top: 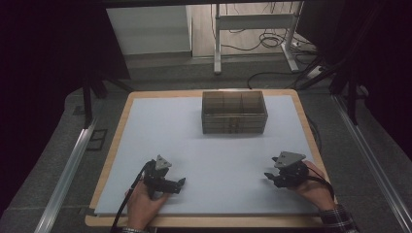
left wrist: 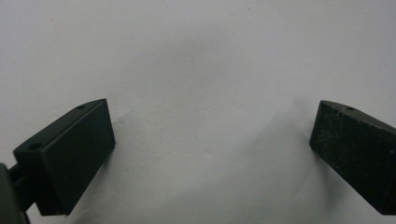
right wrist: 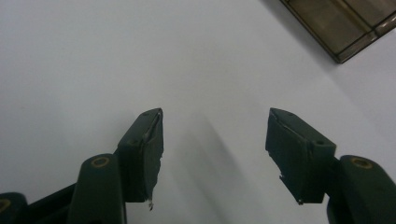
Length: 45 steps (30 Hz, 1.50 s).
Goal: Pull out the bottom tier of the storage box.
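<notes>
The compartmented wooden box (top: 234, 112) stands at the far middle of the white surface (top: 145, 131), its long axis running 9 to 3 o'clock, well apart from both tools. From the left tool (top: 180, 183) it lies toward 1 o'clock; from the right tool (top: 266, 176) toward 11 o'clock, and the right looks slightly nearer. In the right gripper view a corner of the box (right wrist: 343, 25) sits at 1 o'clock beyond the jaws. Both tools are spread wide and hold nothing, low over bare surface near the front edge.
</notes>
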Tool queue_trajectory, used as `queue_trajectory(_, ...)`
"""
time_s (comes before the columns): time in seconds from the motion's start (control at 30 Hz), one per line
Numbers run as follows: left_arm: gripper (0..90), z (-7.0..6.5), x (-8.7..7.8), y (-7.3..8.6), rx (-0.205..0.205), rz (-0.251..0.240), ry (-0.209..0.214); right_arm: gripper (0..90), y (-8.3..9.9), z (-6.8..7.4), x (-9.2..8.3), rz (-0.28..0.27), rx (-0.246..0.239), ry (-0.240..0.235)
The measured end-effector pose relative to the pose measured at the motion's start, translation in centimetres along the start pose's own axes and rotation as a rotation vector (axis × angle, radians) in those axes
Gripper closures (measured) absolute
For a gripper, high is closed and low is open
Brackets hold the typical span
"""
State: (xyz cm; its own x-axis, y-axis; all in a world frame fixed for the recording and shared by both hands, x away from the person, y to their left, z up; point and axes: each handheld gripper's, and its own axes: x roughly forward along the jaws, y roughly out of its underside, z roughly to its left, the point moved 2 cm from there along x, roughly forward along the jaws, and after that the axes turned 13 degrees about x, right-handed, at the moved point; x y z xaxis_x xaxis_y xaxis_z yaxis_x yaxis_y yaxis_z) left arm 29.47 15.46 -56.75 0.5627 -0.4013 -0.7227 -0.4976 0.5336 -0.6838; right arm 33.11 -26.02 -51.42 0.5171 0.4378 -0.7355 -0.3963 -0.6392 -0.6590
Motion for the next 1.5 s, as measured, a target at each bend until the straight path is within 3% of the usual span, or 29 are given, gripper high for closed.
queue_trajectory(0.2,0.0,0.0,0.0,0.0,0.000,0.000,0.000,43.4,-0.7,0.2,0.2,-0.011,-0.068,0.042)
queue_trajectory(0.43,0.0,0.0,0.0,0.0,0.000,0.000,0.000,43.9,-1.6,0.2,0.9,-0.029,-0.104,0.075)
queue_trajectory(0.8,0.0,0.0,0.0,0.0,0.000,0.000,0.000,45.0,-3.0,1.0,2.1,-0.026,-0.189,0.123)
queue_trajectory(1.13,0.0,0.0,0.0,0.0,0.000,0.000,0.000,45.0,-4.1,1.2,3.5,-0.021,-0.227,0.160)
queue_trajectory(1.4,0.0,0.0,0.0,0.0,0.000,0.000,0.000,45.9,-4.7,1.7,4.5,-0.012,-0.285,0.194)
queue_trajectory(1.5,0.0,0.0,0.0,0.0,-0.001,0.000,0.000,48.9,-5.0,2.0,5.1,-0.013,-0.329,0.239)
